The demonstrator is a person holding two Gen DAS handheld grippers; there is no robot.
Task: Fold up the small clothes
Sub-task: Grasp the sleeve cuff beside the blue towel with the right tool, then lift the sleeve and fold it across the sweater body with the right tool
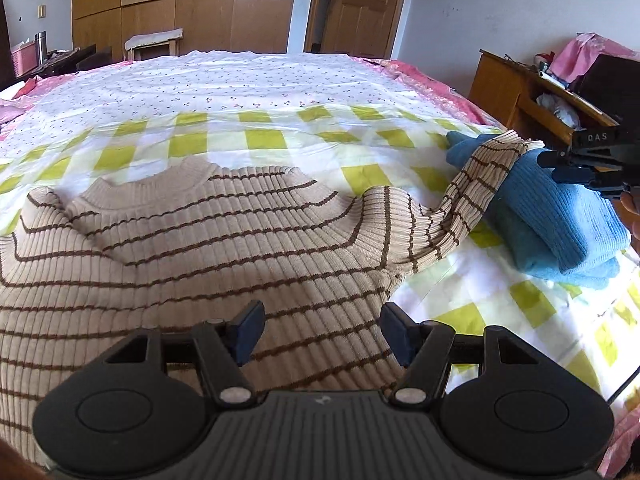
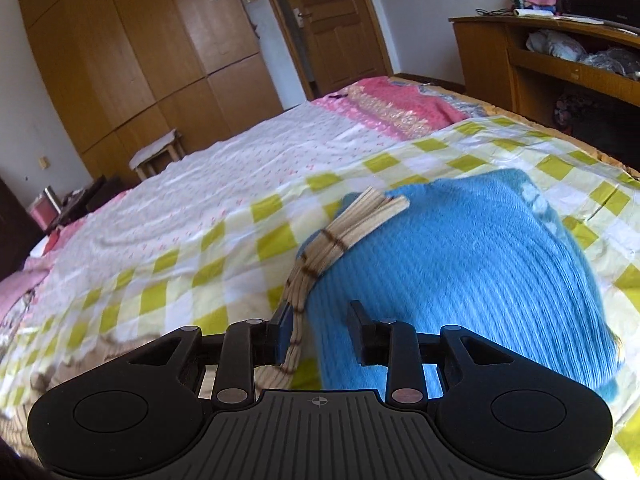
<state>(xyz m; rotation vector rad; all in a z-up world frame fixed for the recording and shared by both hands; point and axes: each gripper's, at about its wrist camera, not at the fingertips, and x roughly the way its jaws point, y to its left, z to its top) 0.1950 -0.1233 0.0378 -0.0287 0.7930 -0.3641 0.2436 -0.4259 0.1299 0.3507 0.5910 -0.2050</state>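
Ribbed beige striped sweater [image 1: 192,240] lies mid-bed [image 1: 280,92], its sleeve [image 2: 340,236] draped over a folded blue knit [image 2: 480,272] near the right edge. Left gripper [image 1: 322,330] and right gripper [image 2: 318,332] both spread, holding nothing. Checked sheet [image 1: 360,176], wooden wardrobe [image 1: 180,4].

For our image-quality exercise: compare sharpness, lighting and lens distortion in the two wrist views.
Left wrist view: sharp; sunlit striped sweater ribs crisp, fisheye bows the wardrobe. Right wrist view: motion-smeared, blue sweater streaky, bedsheet print blurred, vignetted corners.
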